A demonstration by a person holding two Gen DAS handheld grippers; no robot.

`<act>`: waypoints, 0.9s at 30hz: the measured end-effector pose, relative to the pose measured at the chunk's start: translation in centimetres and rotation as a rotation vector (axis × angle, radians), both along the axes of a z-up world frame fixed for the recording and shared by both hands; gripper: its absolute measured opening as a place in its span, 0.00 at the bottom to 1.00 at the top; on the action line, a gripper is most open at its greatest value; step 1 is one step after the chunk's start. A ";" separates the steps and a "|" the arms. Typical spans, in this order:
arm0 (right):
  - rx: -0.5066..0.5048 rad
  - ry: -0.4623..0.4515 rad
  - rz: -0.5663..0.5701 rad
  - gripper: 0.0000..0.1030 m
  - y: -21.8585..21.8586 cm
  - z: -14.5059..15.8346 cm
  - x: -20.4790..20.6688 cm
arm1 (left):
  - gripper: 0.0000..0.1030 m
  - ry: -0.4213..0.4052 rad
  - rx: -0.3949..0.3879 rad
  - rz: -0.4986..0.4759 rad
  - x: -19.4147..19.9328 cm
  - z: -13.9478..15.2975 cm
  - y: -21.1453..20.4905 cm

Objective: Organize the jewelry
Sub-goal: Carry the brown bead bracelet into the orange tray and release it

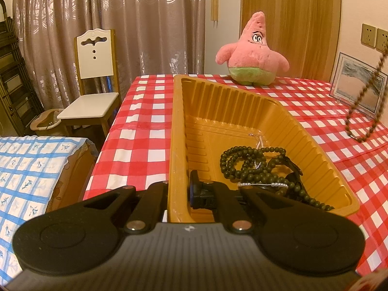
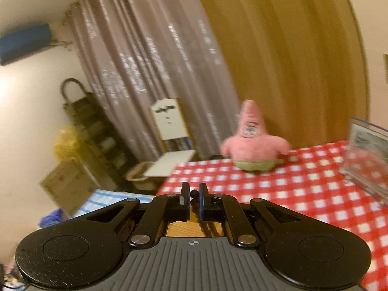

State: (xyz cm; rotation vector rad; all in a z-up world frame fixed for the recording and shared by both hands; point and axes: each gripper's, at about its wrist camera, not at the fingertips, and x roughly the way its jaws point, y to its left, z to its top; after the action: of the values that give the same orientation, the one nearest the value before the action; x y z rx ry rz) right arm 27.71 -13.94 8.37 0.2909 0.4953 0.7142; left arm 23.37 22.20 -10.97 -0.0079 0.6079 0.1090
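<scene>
A golden plastic tray [image 1: 178,126] lies on the red-checked table. Inside it lie a dark green bead necklace [image 1: 245,162], a thin white pearl strand [image 1: 269,184] and some black pieces. My left gripper [image 1: 178,194] is shut on the tray's near left rim, one finger inside, one outside. My right gripper [image 2: 194,200] is shut on a brown bead necklace [image 2: 205,226] and holds it above the table. That necklace hangs as a long loop at the right edge of the left wrist view [image 1: 363,111], its bottom just over the cloth.
A pink star plush toy [image 1: 252,55] stands at the table's far edge. A framed picture [image 1: 359,84] leans at the right. A white chair [image 1: 94,82] stands left of the table. A blue-checked cloth [image 1: 29,169] covers a surface at near left.
</scene>
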 end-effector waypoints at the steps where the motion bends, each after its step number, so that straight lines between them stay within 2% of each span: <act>1: 0.013 -0.002 0.021 0.06 0.7 0.2 0.1 | 0.02 0.000 0.000 -0.001 0.0 0.0 0.0; 8: 0.033 0.008 0.162 0.06 7.1 0.4 0.8 | 0.02 -0.008 -0.008 -0.001 0.0 0.1 -0.1; 15: 0.030 0.043 0.258 0.06 12.9 -0.8 1.1 | 0.02 -0.013 -0.015 -0.001 -0.2 0.1 0.2; 19: 0.096 0.047 0.288 0.06 14.5 -1.7 0.9 | 0.03 -0.014 -0.017 -0.001 -0.2 0.1 0.2; 22: 0.092 0.091 0.288 0.06 15.6 -3.6 1.1 | 0.03 -0.015 -0.018 -0.002 -0.2 0.1 0.2; 27: -0.037 0.243 0.281 0.06 17.1 -9.4 2.0 | 0.03 -0.015 -0.022 -0.003 -0.3 -0.1 0.3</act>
State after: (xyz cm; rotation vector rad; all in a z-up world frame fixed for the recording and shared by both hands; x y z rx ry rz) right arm 29.75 3.11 -1.01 0.2776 0.7900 0.9471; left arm 23.06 22.45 -11.03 -0.0292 0.5940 0.0993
